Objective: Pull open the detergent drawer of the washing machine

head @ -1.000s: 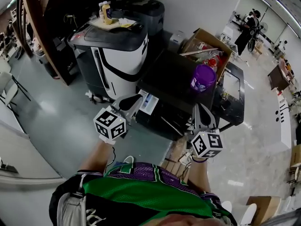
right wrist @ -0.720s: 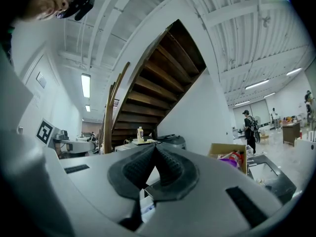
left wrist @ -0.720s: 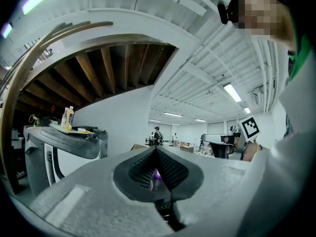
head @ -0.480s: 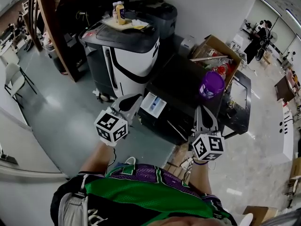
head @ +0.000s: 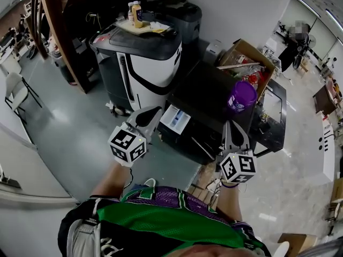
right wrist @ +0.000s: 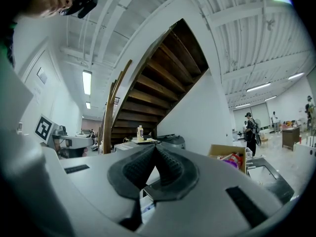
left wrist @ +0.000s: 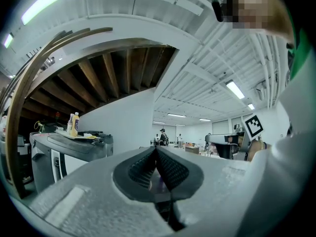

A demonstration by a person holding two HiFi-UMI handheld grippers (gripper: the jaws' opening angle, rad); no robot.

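**Kid:** Where is the detergent drawer (head: 176, 119)?
**Friend:** It sticks out of the front of the black washing machine (head: 206, 87) — white and blue inside.
**Kid:** And the tongs?
**Friend:** The left gripper (head: 154, 111) is just beside the drawer, jaws pressed together. The right gripper (head: 231, 125) is near the machine's other side — jaws together too.

Detergent drawer (head: 175, 119) contents indistinct

The white-lined detergent drawer (head: 176, 120) stands pulled out from the front of the black washing machine (head: 208, 96).
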